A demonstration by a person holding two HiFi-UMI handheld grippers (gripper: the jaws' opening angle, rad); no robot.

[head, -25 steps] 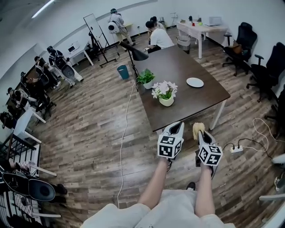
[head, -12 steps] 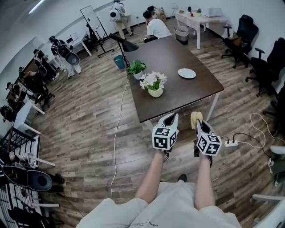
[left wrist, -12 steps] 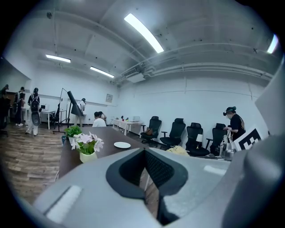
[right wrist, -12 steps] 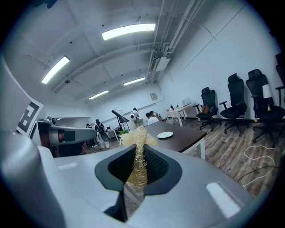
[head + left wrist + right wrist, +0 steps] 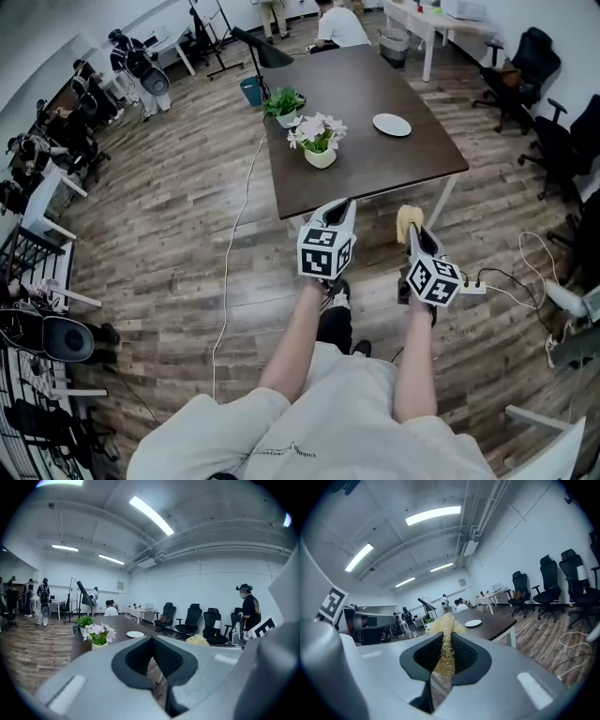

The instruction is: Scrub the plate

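The left gripper (image 5: 338, 204) is at the centre of the head view. Its jaws are brought together with nothing between them. The right gripper (image 5: 411, 231) is just to its right, with jaws clamped on a pale fibrous scrubber (image 5: 445, 637); the frayed tuft stands above the jaw tips. Both grippers are over the wood floor (image 5: 178, 234), short of the near edge of the dark table (image 5: 361, 84). The white plate (image 5: 392, 125) lies flat on the table in the upper right of the head view, well apart from both grippers. A flower pot (image 5: 319, 142) stands nearer the table's front edge, left of the plate, and a green plant (image 5: 283, 101) stands behind it.
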